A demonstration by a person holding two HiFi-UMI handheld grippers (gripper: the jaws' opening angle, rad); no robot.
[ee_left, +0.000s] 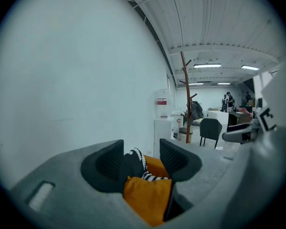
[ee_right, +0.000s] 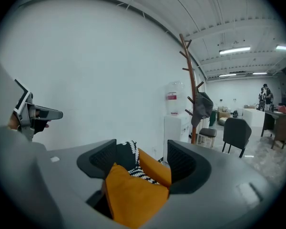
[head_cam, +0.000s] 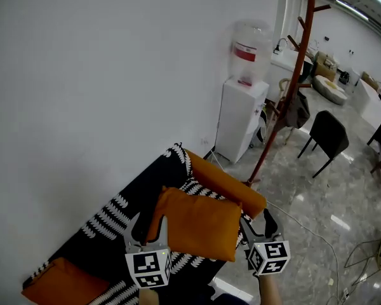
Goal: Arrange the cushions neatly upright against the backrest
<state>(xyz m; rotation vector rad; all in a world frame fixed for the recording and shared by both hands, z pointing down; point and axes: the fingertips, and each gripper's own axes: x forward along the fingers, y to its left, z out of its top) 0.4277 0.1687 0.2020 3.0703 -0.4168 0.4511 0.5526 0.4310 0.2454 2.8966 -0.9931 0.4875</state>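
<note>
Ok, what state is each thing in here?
middle cushion, held by its two side edges
left gripper, shut on the middle cushion
right gripper, shut on the middle cushion
far cushion, lying at the sofa end, ungripped
near cushion, lying on the sofa, ungripped

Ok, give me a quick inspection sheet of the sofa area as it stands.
Surface: sofa, black-and-white cover, against the wall.
Job's things: held cushion up above the seat; far cushion and near cushion at the sofa's ends.
Clutter: nothing seen.
Grippers: left hand-held gripper and right hand-held gripper each shut on one side of the held cushion.
Cables: floor cables right of the sofa.
Surroundings: water dispenser, coat rack, chair.
</note>
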